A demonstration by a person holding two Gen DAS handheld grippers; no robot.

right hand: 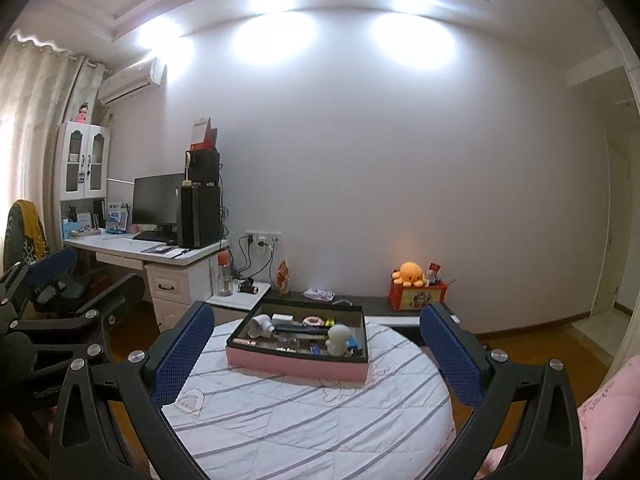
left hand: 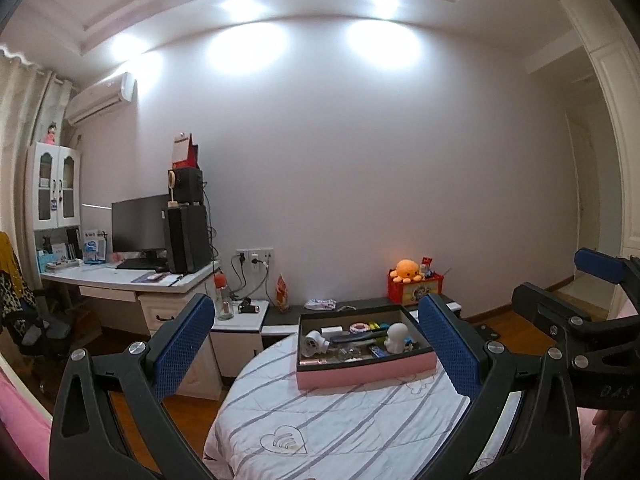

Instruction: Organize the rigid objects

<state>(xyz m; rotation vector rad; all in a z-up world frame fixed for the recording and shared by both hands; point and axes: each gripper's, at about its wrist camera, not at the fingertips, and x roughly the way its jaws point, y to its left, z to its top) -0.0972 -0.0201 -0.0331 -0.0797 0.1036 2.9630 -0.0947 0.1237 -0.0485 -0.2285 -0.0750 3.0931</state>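
I held both grippers above the near edge of a round table (left hand: 344, 420) covered with a white quilted cloth with grey stripes. The left gripper (left hand: 316, 340) had its two blue-padded fingers (left hand: 182, 344) spread wide, nothing between them. The right gripper (right hand: 316, 340) was spread just as wide and also empty; from the left wrist camera I could see it off at 3 o'clock, well apart from the table's load.

One tray (left hand: 366, 372) sat on the cloth at about 12 o'clock from each gripper, well ahead of the fingertips. It was a shallow rectangular box, pink outside and dark inside. In it I counted one white figurine (right hand: 339, 338) standing upright toward the right end, one white cylindrical gadget (right hand: 260, 325) lying on its side at the left end, one small white block (right hand: 283, 317) just behind that, one pink-and-white ring (right hand: 313, 321) against the far wall, and a few yellow-green pieces (left hand: 374, 325) beside the ring. Several darker items lay across the middle; I could not tell them apart or count them.

Beyond the table, at 1 o'clock, one orange plush octopus (left hand: 407, 270) sat on one red box (left hand: 416, 290) against the wall.
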